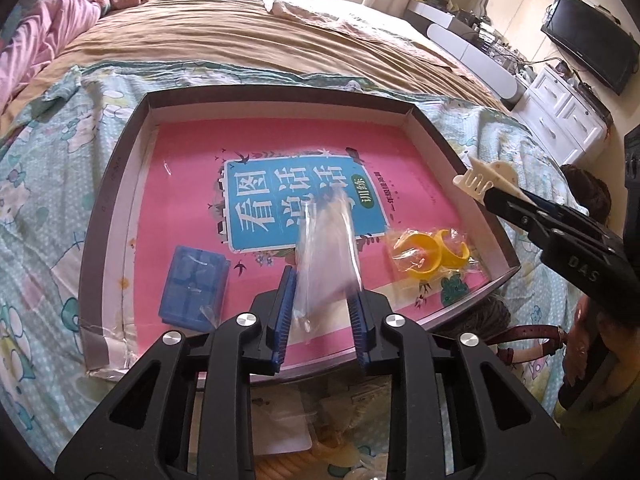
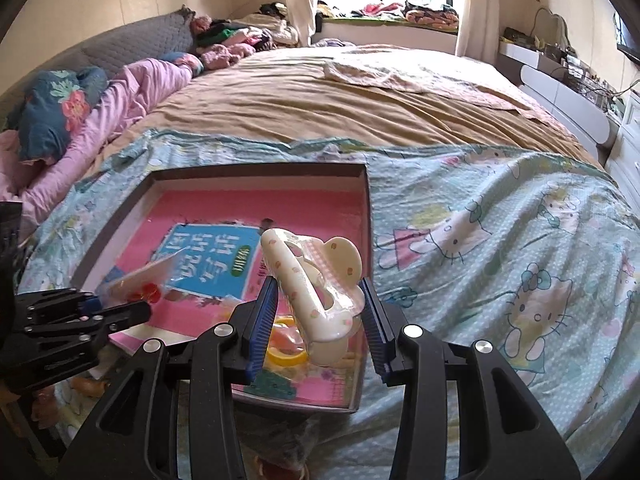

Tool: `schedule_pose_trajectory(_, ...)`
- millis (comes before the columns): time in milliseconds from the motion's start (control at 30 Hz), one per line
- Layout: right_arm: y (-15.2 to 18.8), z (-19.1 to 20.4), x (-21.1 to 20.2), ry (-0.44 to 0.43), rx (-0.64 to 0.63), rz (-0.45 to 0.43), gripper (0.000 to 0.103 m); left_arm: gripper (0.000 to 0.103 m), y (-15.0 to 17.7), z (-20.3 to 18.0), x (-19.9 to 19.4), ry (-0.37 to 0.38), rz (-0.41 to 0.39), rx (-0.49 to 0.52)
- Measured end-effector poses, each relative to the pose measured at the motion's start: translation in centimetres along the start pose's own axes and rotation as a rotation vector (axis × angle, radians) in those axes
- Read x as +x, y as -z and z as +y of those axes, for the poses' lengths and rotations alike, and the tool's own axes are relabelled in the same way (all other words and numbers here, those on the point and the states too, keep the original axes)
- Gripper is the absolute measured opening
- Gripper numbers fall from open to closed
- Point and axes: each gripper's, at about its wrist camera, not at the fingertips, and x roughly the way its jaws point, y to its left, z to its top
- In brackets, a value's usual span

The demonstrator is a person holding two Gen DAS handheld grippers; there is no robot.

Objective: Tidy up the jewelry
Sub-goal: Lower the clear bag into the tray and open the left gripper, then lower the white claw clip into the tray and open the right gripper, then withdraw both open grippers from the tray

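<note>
The left gripper [image 1: 322, 308] points down into the tray [image 1: 100, 208] with a clear plastic bag [image 1: 326, 248] between its blue pads [image 1: 286, 312]. The bag looks blurred and stands up from the jaws over the pink book [image 1: 192, 184]. The jaws are narrow, and whether the pads press the bag or only flank it I cannot tell. From the right wrist view the same bag [image 2: 144, 280] shows something red inside.

The right gripper [image 2: 320, 320] is part closed on a cream hair claw [image 2: 304, 292] with small pink spots, wrapped in clear film. Its pads touch the claw on both sides, and the claw sticks up and forward from the jaws. In the left view the claw [image 1: 486, 178] hangs over the tray's right wall.

Inside the tray, the book covers the floor. On it, near the left gripper, lies a blue box [image 1: 194, 288]. On the right, near the front corner, lie yellow rings [image 1: 434, 256] in a clear wrapper; in the right view they sit just below the claw.

The tray rests on a pale blue cartoon-print sheet [image 2: 500, 264] spread over a bed [image 2: 320, 100] with a tan cover. A red strap [image 1: 536, 334] lies just off the tray's near right corner
</note>
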Motion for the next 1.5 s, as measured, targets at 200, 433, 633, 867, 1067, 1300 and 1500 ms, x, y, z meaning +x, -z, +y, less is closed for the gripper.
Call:
schedule_pose_trajectory(200, 0.3, 0.0, 0.7, 0.02, -0.003, 0.03, 0.04, 0.028, -0.1, 0.1, -0.6, 0.001, -0.008, -0.003)
schedule_pose_trajectory(433, 0.2, 0.0, 0.4, 0.02, 0.003, 0.03, 0.04, 0.03, -0.2, 0.4, -1.9, -0.006, -0.031, -0.013)
schedule_pose_trajectory(633, 0.1, 0.2, -0.8, 0.004, 0.011, 0.004, 0.051, 0.034, -0.5, 0.9, -3.1, -0.004, -0.054, -0.031)
schedule_pose_trajectory(867, 0.3, 0.0, -2.9, -0.004, 0.039, -0.039, 0.076, 0.049, -0.6, 1.1, -4.2, -0.009, -0.07, -0.048)
schedule_pose_trajectory(1067, 0.6, 0.2, -5.0, -0.003, 0.051, -0.089, 0.09, 0.061, -0.5, 0.9, -4.7, -0.012, -0.078, -0.049)
schedule_pose_trajectory(1300, 1.0, 0.3, -6.8, -0.017, 0.054, -0.13, 0.097, 0.074, -0.3, 0.7, -5.9, -0.028, -0.092, -0.048)
schedule_pose_trajectory(1500, 1.2, 0.3, -8.0, -0.02, 0.056, -0.148, 0.097, 0.089, -0.3, 0.7, -7.1, -0.041, -0.12, -0.054)
